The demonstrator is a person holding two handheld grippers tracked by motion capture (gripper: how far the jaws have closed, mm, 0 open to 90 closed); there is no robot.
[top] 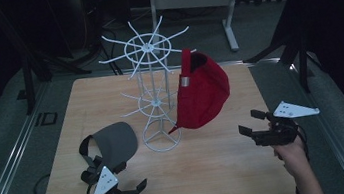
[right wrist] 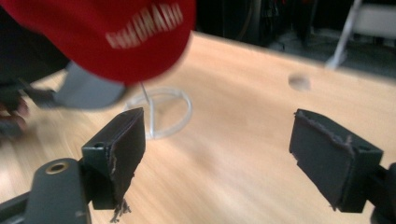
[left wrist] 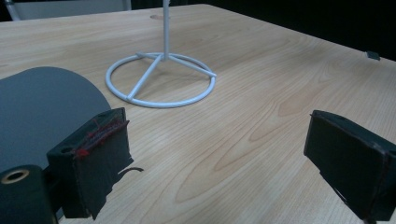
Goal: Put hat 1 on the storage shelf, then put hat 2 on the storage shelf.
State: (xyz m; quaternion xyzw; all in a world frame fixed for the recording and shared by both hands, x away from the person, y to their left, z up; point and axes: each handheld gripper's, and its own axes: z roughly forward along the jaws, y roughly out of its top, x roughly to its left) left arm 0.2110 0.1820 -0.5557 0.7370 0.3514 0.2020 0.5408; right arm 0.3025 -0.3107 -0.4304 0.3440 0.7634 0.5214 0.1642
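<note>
Jaws wide, both grippers; red cap (right wrist: pixel 100 35) blurred, apparently hanging on rack (top: pixel 153 92).

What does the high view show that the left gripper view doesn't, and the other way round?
High view alone: the red cap hanging on the white wire rack, the rack's spoked arms, the right tongs open and empty, and the whole table. Left gripper view alone: a close look along the left tongs, jaws apart over bare wood, with frayed red marks on one pad. Both share the rack's ring base, the grey cap lying beside it, and the wooden tabletop.
</note>
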